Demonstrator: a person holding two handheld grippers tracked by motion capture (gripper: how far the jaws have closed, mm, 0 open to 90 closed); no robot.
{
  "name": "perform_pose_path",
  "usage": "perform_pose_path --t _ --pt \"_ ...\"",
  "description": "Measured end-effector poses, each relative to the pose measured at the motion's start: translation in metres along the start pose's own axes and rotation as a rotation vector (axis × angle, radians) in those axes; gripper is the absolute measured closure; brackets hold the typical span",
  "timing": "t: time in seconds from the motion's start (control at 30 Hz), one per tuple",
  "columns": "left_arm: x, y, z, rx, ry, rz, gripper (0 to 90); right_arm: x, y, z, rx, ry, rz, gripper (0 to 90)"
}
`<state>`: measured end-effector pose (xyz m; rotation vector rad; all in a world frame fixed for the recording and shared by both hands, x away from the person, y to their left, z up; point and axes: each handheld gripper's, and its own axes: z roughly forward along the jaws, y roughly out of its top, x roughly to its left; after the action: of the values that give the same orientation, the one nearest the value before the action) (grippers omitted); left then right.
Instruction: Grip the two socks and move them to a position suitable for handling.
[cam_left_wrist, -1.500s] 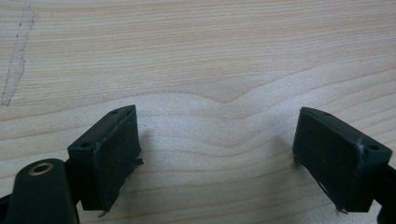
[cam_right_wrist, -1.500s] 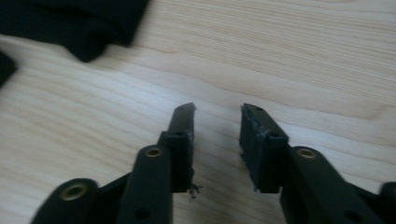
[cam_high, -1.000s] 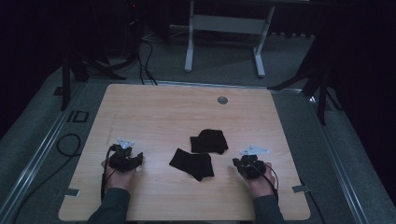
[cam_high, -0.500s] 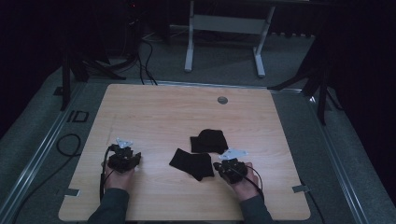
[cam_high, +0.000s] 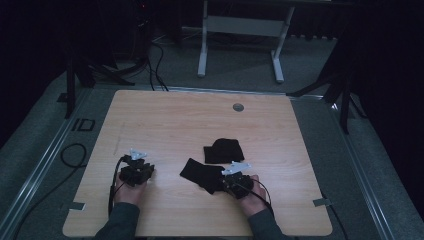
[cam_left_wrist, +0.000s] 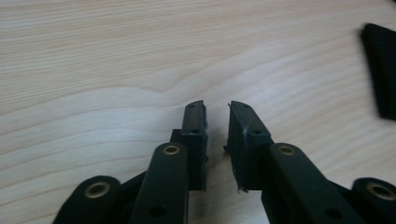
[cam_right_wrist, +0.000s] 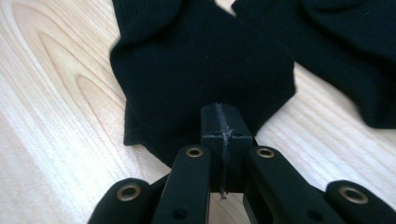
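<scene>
right gripper (cam_right_wrist: 223, 122) jaws pressed together at near black cloth's (cam_right_wrist: 201, 70) edge; left gripper (cam_left_wrist: 217, 122) narrowly parted, closing on nothing, over bare table (cam_left_wrist: 93, 70)

- Marking "ID" (cam_high: 82, 124) readable on grey floor strip, just left of table (cam_high: 165, 115).
- No other legible text, label or brand anywhere.

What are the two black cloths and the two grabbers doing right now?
near black cloth: flat on the table, its edge under the right gripper's tips
far black cloth: lying loose, untouched
left gripper: jaws just closing, a small gap left, nothing between
right gripper: jaws shut together, over the near cloth's edge
table: bare wood
</scene>
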<state>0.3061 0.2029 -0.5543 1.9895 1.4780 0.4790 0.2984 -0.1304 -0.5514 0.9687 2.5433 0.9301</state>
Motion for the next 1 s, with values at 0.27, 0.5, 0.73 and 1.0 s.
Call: perform_pose_path --t 0.27,0.5,0.73,1.0 --pt "-0.022 0.002 0.004 -0.002 -0.066 0.086 79.6 0.005 0.005 0.005 -0.004 0.014 -0.016 89.9" --pt "-0.04 0.004 0.005 -0.014 -0.112 0.199 81.7 0.008 0.006 0.007 -0.004 0.022 -0.019 90.0" --pt "-0.058 0.007 0.008 -0.021 -0.167 0.258 85.5 0.012 0.007 0.008 -0.006 0.031 -0.029 89.9" --pt "-0.065 0.009 0.011 -0.049 -0.211 0.245 89.8 0.015 0.008 0.009 -0.005 0.044 -0.033 90.0"
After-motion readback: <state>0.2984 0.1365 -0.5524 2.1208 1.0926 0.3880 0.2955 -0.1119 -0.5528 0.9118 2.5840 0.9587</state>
